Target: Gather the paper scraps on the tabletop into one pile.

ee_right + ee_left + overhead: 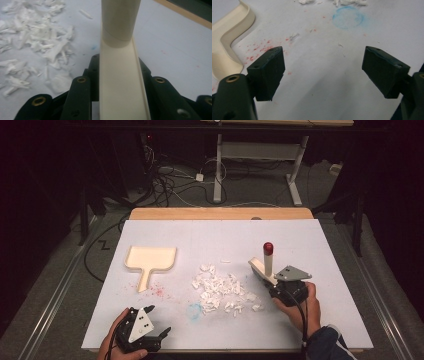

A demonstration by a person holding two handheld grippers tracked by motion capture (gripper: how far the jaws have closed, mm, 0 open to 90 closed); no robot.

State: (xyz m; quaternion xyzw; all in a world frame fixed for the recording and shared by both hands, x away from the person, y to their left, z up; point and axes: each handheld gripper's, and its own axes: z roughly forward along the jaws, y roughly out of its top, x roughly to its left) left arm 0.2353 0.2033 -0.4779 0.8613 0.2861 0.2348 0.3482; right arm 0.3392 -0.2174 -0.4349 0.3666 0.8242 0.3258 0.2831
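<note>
My right gripper (pixel 273 282) (pixel 118 60) is shut on the flat cream base of a tool (pixel 266 266) (pixel 120 82). The tool's round handle stands up and ends in a red tip (pixel 268 247). It is held just right of a pile of torn white paper scraps (pixel 220 289) (pixel 37 40) in the middle of the white sheet. A cream dustpan (pixel 150 258) (pixel 227 37) lies flat at the left, handle toward the front. My left gripper (pixel 159 320) (pixel 324 67) rests near the front left edge, open, with only bare sheet between its pads.
A faint blue ring stain (pixel 194 310) (pixel 348 17) and red specks (pixel 160 291) (pixel 259 50) mark the sheet. A wooden table edge (pixel 220 213) shows at the back. Beyond it are cables and a white table frame (pixel 218 170) on the floor.
</note>
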